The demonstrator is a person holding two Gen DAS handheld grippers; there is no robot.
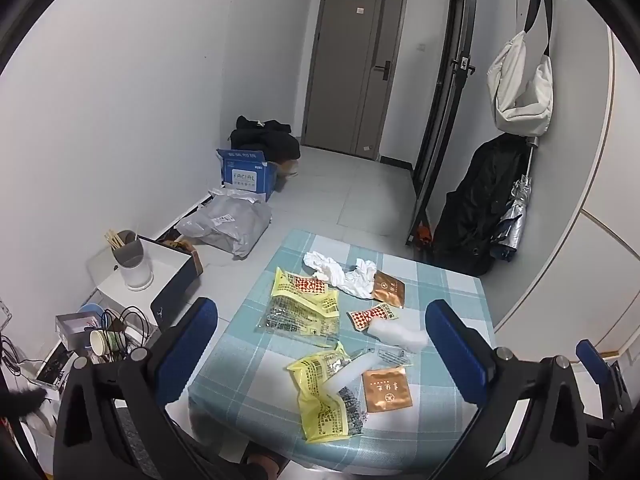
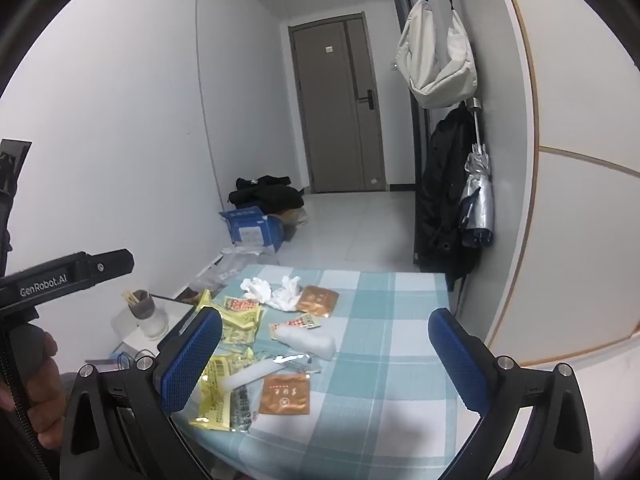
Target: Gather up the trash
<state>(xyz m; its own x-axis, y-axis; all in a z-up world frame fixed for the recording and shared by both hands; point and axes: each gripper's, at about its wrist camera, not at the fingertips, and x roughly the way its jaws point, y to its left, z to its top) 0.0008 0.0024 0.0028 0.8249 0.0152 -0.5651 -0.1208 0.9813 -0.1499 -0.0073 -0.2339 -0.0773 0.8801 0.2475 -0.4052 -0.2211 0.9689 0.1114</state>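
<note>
Teal-and-white checked cloth covers the table point(image 1: 448, 292); on it lie yellow printed plastic wrappers point(image 1: 320, 396), crumpled white tissues point(image 1: 344, 274) and copper foil sachets point(image 1: 387, 390). Both grippers — left point(image 1: 320, 344), right point(image 2: 326, 348) — hover wide open, empty.

left wrist: high, facing table point(image 1: 448, 280), door | right wrist: lower, nearer | shared: table, door
</note>
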